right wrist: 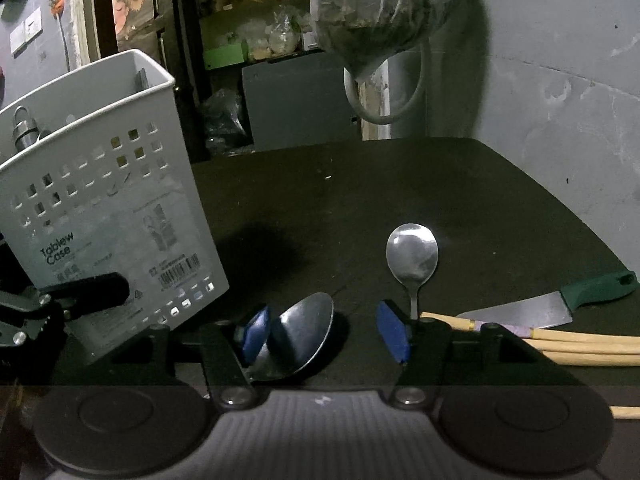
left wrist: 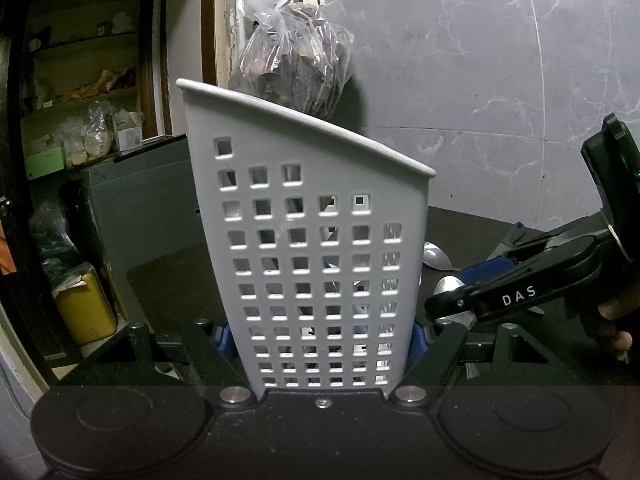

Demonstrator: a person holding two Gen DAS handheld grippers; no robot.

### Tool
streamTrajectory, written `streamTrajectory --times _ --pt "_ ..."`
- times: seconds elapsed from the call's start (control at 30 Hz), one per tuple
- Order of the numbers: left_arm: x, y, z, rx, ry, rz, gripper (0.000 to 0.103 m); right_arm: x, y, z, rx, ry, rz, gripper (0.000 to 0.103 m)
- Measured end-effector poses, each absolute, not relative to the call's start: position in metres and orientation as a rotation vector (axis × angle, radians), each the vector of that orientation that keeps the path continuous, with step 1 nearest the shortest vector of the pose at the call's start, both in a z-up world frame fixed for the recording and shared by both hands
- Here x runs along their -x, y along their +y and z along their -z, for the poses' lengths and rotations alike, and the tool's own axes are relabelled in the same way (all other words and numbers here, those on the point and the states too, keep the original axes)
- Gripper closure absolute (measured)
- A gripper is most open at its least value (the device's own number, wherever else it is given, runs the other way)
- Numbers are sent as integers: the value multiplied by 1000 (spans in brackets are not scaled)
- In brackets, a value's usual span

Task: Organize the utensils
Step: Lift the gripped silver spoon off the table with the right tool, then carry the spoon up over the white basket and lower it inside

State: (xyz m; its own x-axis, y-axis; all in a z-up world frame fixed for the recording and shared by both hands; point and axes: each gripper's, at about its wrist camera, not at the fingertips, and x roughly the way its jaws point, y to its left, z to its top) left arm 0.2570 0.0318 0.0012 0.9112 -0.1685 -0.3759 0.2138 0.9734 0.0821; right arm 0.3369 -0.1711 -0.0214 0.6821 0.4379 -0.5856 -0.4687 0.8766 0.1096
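Perforated grey plastic caddy (left wrist: 316,248) clenched by left fingers (left wrist: 224,338); right fingers (right wrist: 394,336) released around a steel spoon (right wrist: 304,330).

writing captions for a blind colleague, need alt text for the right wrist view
The right tongs stand open over a dark table, a large spoon lying between them and a smaller spoon just beyond. A white perforated utensil caddy stands left; a knife and wooden chopsticks lie right.
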Motion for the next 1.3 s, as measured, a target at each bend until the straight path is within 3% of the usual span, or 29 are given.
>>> streamTrajectory --times 0.1,0.17,0.27,0.73,1.1,1.3 --pt "-257 32 -1 -122 376 198 26 -332 -172 21 33 642 -514 51" --pt "-257 32 -1 -121 377 198 26 -331 -173 21 0 645 -528 75" --pt "-257 31 -1 -122 377 197 26 -333 -178 22 -70 661 -538 87" --pt "-258 33 1 -113 379 197 27 -314 -210 15 -301 620 -495 99" --pt "-258 32 0 -113 381 197 27 -273 -232 -30 -320 412 -456 100" --pt "-258 32 0 -112 380 197 27 -246 -232 -76 -268 188 -432 100"
